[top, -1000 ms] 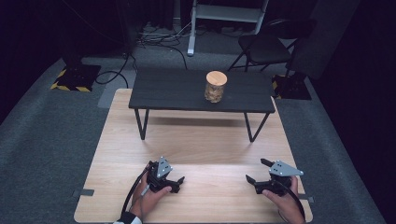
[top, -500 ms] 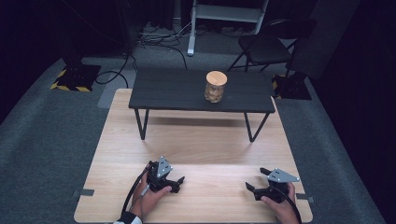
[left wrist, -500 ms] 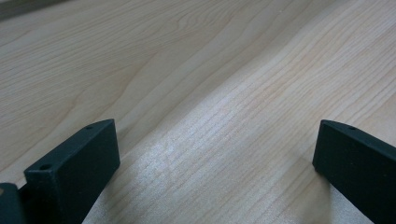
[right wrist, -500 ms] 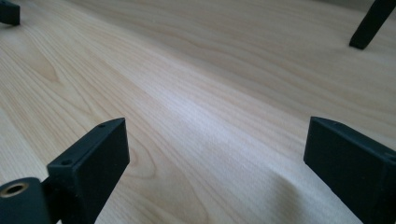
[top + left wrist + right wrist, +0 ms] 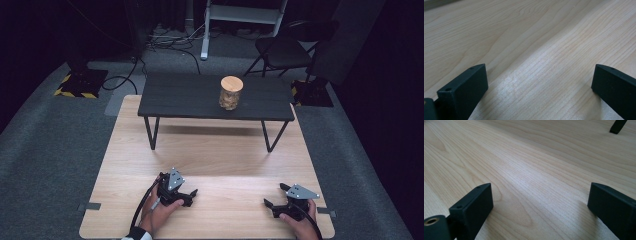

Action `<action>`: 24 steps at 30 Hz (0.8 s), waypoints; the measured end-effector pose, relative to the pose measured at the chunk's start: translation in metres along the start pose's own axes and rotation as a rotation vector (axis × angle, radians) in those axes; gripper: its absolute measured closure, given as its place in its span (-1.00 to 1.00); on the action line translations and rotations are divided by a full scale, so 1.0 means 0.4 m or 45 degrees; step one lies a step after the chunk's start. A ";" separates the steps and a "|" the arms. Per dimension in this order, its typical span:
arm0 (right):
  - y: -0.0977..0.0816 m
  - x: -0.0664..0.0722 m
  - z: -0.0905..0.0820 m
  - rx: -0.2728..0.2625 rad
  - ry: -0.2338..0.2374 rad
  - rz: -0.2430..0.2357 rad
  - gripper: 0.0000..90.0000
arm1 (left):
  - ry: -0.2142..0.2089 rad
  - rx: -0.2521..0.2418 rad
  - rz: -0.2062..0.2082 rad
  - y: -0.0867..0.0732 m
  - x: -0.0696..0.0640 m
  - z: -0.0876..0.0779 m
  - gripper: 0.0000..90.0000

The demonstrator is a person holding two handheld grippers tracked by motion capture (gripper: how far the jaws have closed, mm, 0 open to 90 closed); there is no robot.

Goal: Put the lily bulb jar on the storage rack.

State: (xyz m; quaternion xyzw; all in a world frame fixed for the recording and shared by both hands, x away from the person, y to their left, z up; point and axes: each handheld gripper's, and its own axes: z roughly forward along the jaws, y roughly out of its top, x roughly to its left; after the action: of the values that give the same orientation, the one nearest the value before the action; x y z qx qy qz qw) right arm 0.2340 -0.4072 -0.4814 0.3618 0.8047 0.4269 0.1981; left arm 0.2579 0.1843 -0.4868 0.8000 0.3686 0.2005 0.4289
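Both grippers, left gripper (image 5: 186,194) and right gripper (image 5: 274,197), are resting released on the wooden board (image 5: 215,155), gripping nothing; you're lifting clear, approaching the jar (image 5: 231,92) level.

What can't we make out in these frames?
- Jar contents: too small in the high view; pale lumps under a wooden lid, no more.
- Right hand: cut off by the bottom edge of the high view.
- Left gripper jaw tips: small and dark in the high view; the left gripper view shows them open over bare wood.
- Black table leg: cut off by the top edge of the right gripper view.
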 end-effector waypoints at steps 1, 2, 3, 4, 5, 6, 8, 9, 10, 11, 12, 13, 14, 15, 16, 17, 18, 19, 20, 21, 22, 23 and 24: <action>0.000 0.001 0.000 0.000 -0.002 0.001 -0.87 | 0.000 0.000 0.000 0.000 0.000 0.000 -0.99; 0.000 0.001 0.000 0.000 -0.003 0.002 -0.87 | 0.000 0.000 0.000 0.000 0.000 0.000 -0.99; 0.000 0.001 0.000 0.000 -0.005 0.003 -0.87 | 0.000 0.000 0.000 0.000 0.000 0.000 -0.99; 0.000 0.001 0.000 0.000 -0.005 0.004 -0.87 | 0.000 0.000 0.000 0.000 0.000 0.000 -0.99; 0.000 0.001 0.000 0.000 -0.005 0.004 -0.87 | 0.000 0.000 0.000 0.000 0.000 0.000 -0.99; 0.000 0.002 0.000 0.000 -0.005 0.004 -0.87 | 0.000 0.000 0.000 0.000 0.000 0.000 -0.99; 0.000 0.001 0.000 0.000 -0.005 0.005 -0.87 | 0.000 0.000 0.000 0.000 0.000 0.000 -0.99; 0.000 0.002 0.000 0.000 -0.005 0.004 -0.87 | 0.000 0.000 0.000 0.000 0.000 0.000 -0.99; 0.000 0.002 0.000 0.000 -0.005 0.005 -0.87 | 0.000 0.000 0.000 0.000 0.000 0.000 -0.99; 0.000 0.002 0.000 0.000 -0.006 0.005 -0.87 | 0.000 0.000 0.000 0.000 0.000 0.000 -0.99; 0.000 0.002 0.000 0.000 -0.006 0.005 -0.87 | 0.000 0.000 0.000 0.000 0.000 0.000 -0.99; 0.000 0.002 0.000 0.000 -0.006 0.005 -0.87 | 0.000 0.000 0.000 0.000 0.000 0.000 -0.99; 0.000 0.002 0.000 0.000 -0.006 0.006 -0.87 | 0.000 0.000 0.001 0.000 0.000 0.000 -0.99; 0.000 0.002 0.000 0.001 -0.007 0.006 -0.87 | 0.000 0.000 0.000 0.000 0.000 0.000 -0.99; 0.000 0.002 0.000 0.000 -0.007 0.006 -0.87 | 0.000 0.000 0.000 0.000 0.000 0.000 -0.99; 0.000 0.002 0.000 0.000 -0.008 0.006 -0.87 | 0.000 0.000 0.000 0.000 0.000 0.000 -0.99; 0.000 0.002 0.000 0.000 -0.008 0.006 -0.87 | 0.000 0.000 0.000 0.000 0.000 0.000 -0.99; 0.000 0.002 0.000 0.000 -0.008 0.006 -0.87 | 0.000 0.000 0.000 0.000 0.000 0.000 -0.99; 0.000 0.002 0.000 0.000 -0.008 0.006 -0.87 | 0.000 0.000 0.000 0.000 0.000 0.000 -0.99; 0.000 0.002 0.000 0.000 -0.009 0.006 -0.87 | 0.000 0.000 0.000 0.000 0.000 0.000 -0.99; 0.000 0.002 0.000 0.000 -0.009 0.006 -0.87 | 0.000 0.000 0.000 0.000 0.000 0.000 -0.99; 0.000 0.003 0.000 0.000 -0.009 0.007 -0.87 | 0.000 0.000 0.000 0.000 0.000 0.000 -0.99; 0.000 0.003 0.000 0.000 -0.009 0.007 -0.87 | 0.000 0.000 0.000 0.000 0.000 0.000 -0.99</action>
State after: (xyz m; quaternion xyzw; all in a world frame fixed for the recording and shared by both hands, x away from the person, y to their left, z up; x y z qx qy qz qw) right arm 0.2334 -0.4064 -0.4816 0.3655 0.8030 0.4261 0.1999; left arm 0.2577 0.1844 -0.4868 0.8001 0.3685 0.2005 0.4288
